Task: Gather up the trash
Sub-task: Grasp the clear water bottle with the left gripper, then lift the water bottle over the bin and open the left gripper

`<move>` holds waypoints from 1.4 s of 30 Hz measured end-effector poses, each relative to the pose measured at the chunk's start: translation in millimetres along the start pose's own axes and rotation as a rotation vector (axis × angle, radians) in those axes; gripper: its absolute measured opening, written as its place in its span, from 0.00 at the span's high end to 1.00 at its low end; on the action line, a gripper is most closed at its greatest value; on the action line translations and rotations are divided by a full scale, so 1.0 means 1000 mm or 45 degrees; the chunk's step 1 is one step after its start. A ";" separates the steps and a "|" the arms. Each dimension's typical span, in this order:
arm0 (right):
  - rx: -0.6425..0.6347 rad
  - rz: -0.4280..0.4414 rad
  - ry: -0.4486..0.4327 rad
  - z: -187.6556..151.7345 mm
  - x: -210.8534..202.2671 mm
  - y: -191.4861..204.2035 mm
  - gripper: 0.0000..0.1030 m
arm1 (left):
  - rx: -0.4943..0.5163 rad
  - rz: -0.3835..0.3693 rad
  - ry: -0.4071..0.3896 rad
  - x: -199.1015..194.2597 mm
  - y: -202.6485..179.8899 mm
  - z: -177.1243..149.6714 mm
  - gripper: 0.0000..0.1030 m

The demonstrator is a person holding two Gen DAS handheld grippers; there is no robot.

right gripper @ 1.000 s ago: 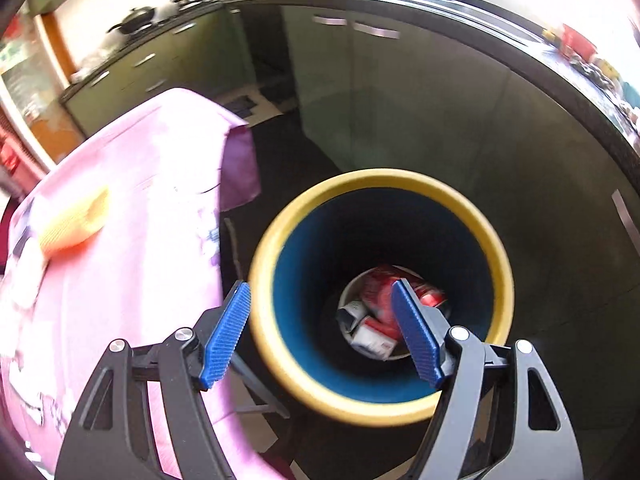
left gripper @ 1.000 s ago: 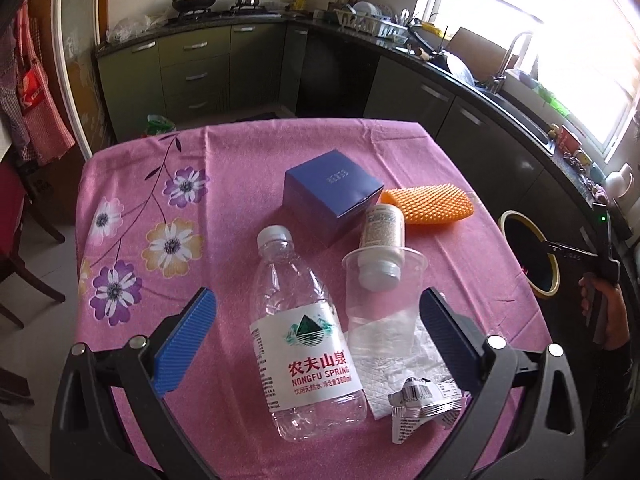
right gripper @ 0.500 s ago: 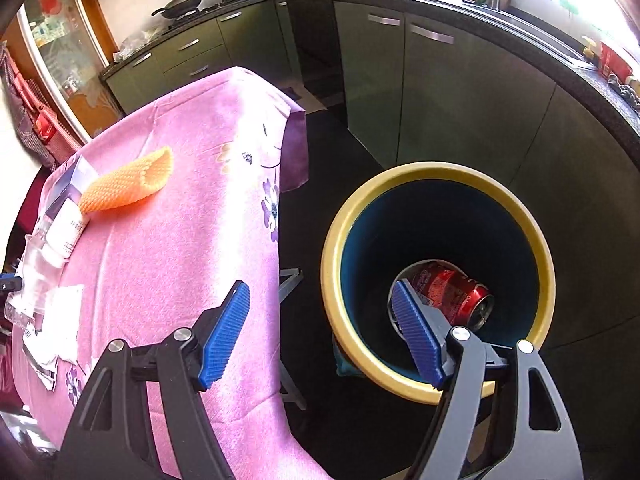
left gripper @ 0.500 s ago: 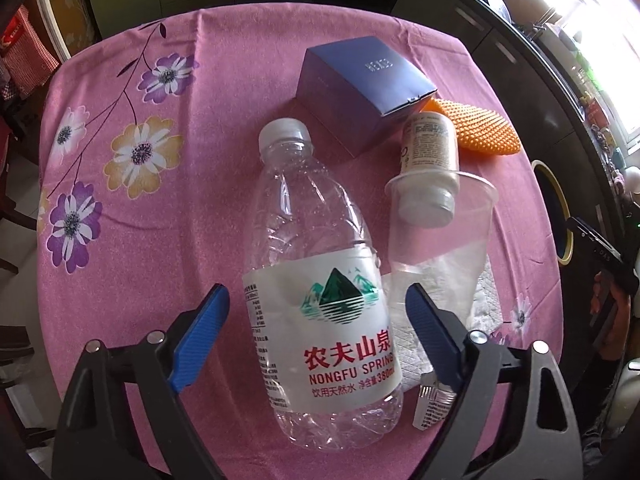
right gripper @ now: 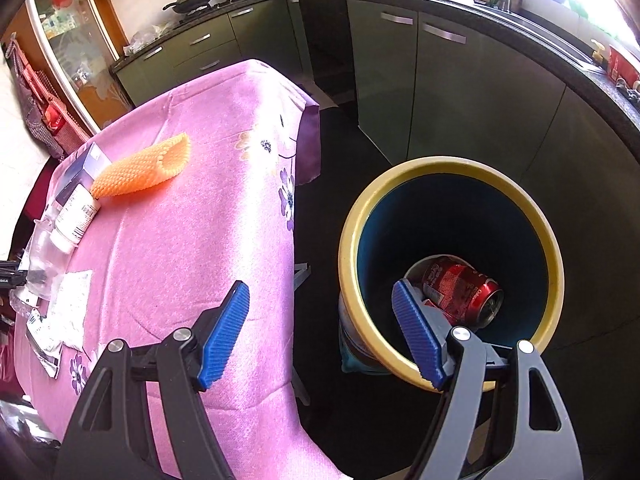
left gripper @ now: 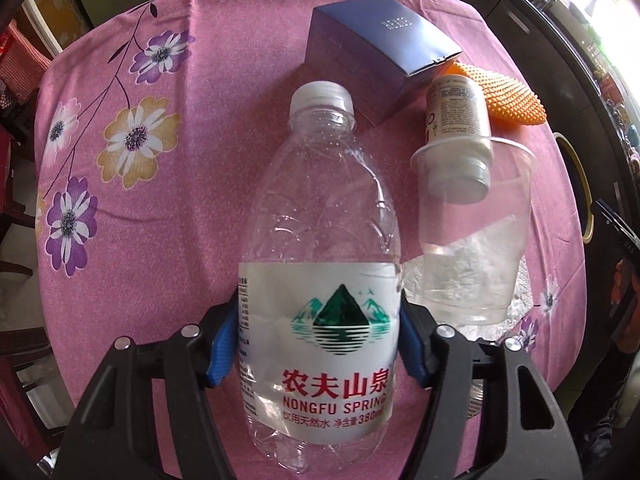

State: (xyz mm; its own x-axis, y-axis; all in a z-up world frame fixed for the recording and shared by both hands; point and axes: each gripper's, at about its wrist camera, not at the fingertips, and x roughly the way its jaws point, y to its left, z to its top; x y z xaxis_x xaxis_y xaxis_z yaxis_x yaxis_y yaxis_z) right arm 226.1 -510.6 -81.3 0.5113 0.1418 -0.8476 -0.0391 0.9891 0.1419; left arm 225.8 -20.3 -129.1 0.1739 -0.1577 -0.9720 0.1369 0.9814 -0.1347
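Observation:
An empty clear Nongfu Spring water bottle (left gripper: 320, 264) lies on the pink flowered tablecloth (left gripper: 168, 184). My left gripper (left gripper: 318, 344) is shut on the bottle's labelled body, a blue pad on each side. Beside it lie a clear plastic cup (left gripper: 472, 232) with a small white bottle (left gripper: 456, 120) poking into it, a crumpled wrapper under the cup, an orange foam net (left gripper: 508, 96) and a blue box (left gripper: 380, 52). My right gripper (right gripper: 320, 336) is open and empty, over the floor between the table and the yellow-rimmed trash bin (right gripper: 448, 264), which holds a red can (right gripper: 460, 292).
Dark green kitchen cabinets (right gripper: 440, 92) run behind the bin. The table edge (right gripper: 296, 240) hangs close to the bin's left. White wrappers (right gripper: 64, 312) lie near the table's front left in the right wrist view. A chair leg shows at the far left of the left wrist view.
My left gripper moved down onto the water bottle and closed on it. My right gripper drew back from above the bin, staying open.

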 end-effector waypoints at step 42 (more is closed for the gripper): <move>0.350 -0.131 -0.223 -0.122 -0.124 -0.125 0.27 | 0.978 -0.431 -0.194 -0.029 -0.397 0.072 0.39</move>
State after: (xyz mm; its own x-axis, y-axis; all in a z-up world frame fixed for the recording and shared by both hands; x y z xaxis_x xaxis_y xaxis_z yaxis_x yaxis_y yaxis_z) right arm 62.7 -646.7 -56.5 0.6412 0.0094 -0.7673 0.2412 0.9468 0.2132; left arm 236.5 -412.9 -33.3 0.1260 -0.4959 -0.8592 0.8188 0.5409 -0.1921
